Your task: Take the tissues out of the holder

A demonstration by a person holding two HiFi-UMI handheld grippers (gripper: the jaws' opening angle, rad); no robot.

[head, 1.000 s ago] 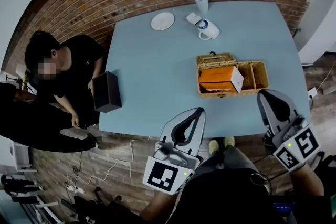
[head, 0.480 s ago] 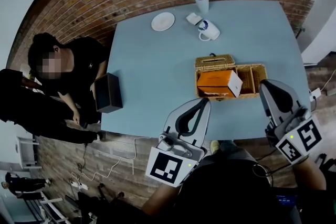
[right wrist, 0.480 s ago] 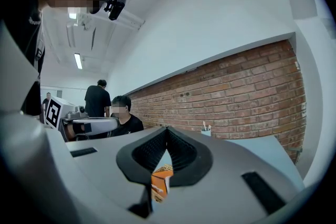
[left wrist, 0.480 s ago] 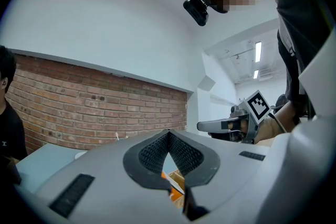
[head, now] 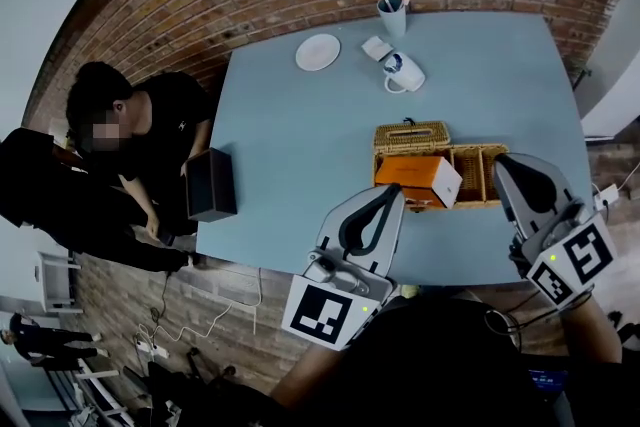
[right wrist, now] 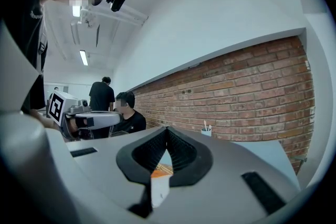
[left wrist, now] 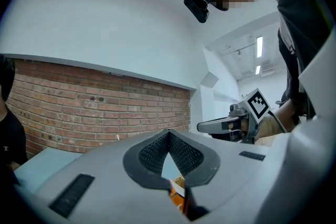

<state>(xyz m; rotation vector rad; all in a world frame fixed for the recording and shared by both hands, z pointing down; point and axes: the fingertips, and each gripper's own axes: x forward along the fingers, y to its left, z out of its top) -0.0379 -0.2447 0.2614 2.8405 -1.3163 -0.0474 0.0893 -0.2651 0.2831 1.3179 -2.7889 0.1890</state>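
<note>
A wicker basket holder (head: 412,136) sits on the blue table (head: 300,145), near its front edge. An orange tissue box (head: 412,175) with a white end lies tilted in the basket's left compartment. My left gripper (head: 392,192) hovers just left of the box, with its jaws together and nothing between them. My right gripper (head: 508,162) is at the basket's right end, also shut and empty. In the left gripper view the left gripper (left wrist: 168,132) shows a sliver of the orange box (left wrist: 177,189) below its tips. Under the right gripper (right wrist: 167,129) the box (right wrist: 160,177) shows too.
At the table's far side stand a white plate (head: 318,51), a white mug (head: 403,73) and a cup (head: 391,13) holding utensils. A black box (head: 211,185) rests at the left edge. Beside it sits a person (head: 130,130). A brick wall runs behind.
Both grippers have moved forward over the table's near edge and now stand closer to the basket. Their jaws have stayed shut. The tissue box has not moved in the basket.
</note>
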